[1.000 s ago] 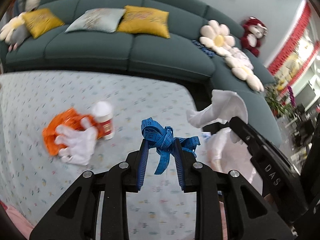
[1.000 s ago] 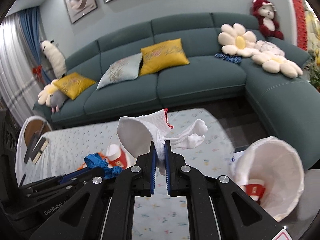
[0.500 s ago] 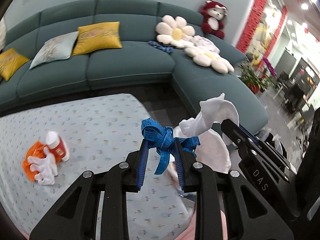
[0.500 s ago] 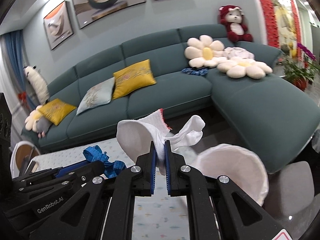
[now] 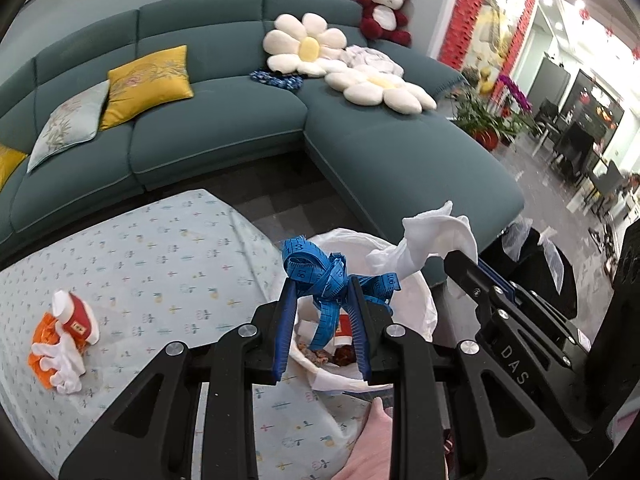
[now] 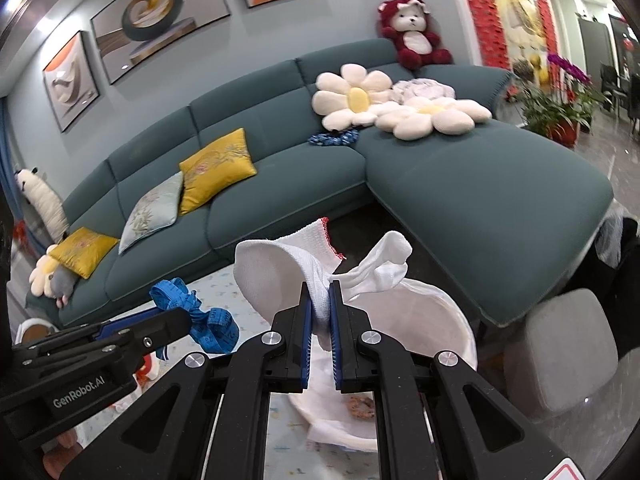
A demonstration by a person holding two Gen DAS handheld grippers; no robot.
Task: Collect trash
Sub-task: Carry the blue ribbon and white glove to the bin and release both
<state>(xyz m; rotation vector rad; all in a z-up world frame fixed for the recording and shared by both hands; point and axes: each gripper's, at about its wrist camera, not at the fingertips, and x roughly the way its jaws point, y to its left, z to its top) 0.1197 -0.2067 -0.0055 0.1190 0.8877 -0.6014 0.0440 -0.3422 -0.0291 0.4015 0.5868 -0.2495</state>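
Note:
My left gripper [image 5: 323, 292] is shut on a tangled blue measuring tape [image 5: 316, 270] and holds it above the open white trash bag [image 5: 416, 312]. My right gripper [image 6: 320, 300] is shut on a white glove with red trim [image 6: 296, 264], held over the same white trash bag [image 6: 432, 320], which holds scraps. The tape also shows in the right wrist view [image 6: 200, 316], the glove in the left wrist view [image 5: 432, 236]. A small red-and-white bottle [image 5: 74, 314], an orange wrapper [image 5: 42, 350] and another white glove [image 5: 64, 364] lie on the table at left.
The patterned tablecloth [image 5: 160, 248] covers the table, with its edge beside the bag. A teal sectional sofa [image 5: 224, 128] with cushions stands behind. A grey stool [image 6: 560, 348] sits to the right of the bag. A black bin [image 5: 532, 260] is at right.
Both grippers have swung right from over the table to above the trash bag, carrying the tape and glove. The bottle and wrapper have slid to the left edge of view.

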